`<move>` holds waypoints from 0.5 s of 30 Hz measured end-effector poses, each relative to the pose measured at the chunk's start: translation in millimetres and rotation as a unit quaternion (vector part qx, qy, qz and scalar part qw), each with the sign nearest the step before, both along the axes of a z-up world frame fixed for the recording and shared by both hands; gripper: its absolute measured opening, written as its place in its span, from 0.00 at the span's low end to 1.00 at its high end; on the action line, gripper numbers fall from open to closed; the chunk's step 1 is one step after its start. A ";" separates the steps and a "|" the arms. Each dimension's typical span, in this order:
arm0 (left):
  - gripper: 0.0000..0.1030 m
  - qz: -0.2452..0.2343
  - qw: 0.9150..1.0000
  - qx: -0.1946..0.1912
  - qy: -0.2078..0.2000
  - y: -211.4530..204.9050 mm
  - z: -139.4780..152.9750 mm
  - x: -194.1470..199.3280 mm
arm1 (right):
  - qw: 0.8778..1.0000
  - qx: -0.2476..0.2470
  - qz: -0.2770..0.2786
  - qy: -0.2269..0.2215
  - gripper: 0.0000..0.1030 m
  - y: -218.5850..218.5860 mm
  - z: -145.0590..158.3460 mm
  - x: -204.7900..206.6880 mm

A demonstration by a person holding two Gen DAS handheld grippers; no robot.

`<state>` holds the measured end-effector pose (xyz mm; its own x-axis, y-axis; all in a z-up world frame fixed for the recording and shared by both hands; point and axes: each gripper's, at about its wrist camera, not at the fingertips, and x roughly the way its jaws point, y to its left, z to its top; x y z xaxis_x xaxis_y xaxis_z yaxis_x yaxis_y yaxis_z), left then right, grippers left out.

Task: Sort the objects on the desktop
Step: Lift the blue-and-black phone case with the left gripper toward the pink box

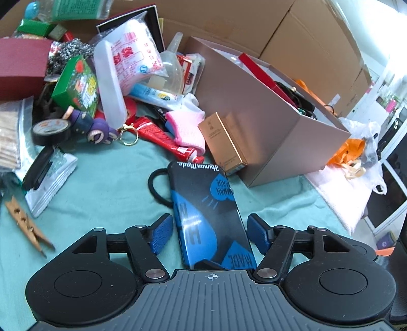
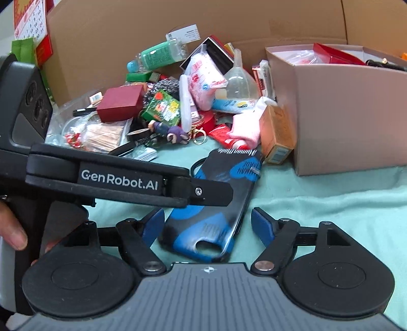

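Note:
A black and blue phone case (image 1: 208, 214) lies flat on the teal cloth (image 1: 106, 183). My left gripper (image 1: 210, 233) is open, its blue pads on either side of the case's near end, not touching. The case also shows in the right wrist view (image 2: 216, 208). My right gripper (image 2: 207, 228) is open around its near end too. The left gripper's black body (image 2: 122, 180) crosses over the case in the right wrist view. A tan storage box (image 1: 267, 122) holding several items stands to the right, also in the right wrist view (image 2: 351, 114).
A pile of clutter lies behind: a red tube (image 1: 165, 138), pink sock (image 1: 188, 127), gold carton (image 1: 223, 142), black tape roll (image 1: 51, 132), green box (image 1: 76, 86), black hair tie (image 1: 157, 185), wooden clothespin (image 1: 25, 226). Cardboard boxes (image 1: 279, 23) form the back wall.

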<state>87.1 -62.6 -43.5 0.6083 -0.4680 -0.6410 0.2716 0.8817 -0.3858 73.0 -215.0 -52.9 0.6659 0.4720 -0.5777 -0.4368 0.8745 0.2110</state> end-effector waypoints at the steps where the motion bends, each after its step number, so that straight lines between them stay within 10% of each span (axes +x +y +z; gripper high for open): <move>1: 0.74 -0.004 1.000 0.007 -0.003 -2.2 0.0 1.2 | 1.000 0.000 -0.001 -0.004 0.78 1.1 -1.9 1.8; 8: 0.42 0.016 0.999 0.044 -0.016 -2.2 0.6 -7.6 | 1.000 -0.010 -0.005 -0.013 0.63 4.4 0.5 -4.1; 15: 0.45 0.054 0.997 0.045 -0.043 5.2 15.7 -34.1 | 0.999 -0.001 0.009 -0.032 0.59 7.1 13.2 -16.0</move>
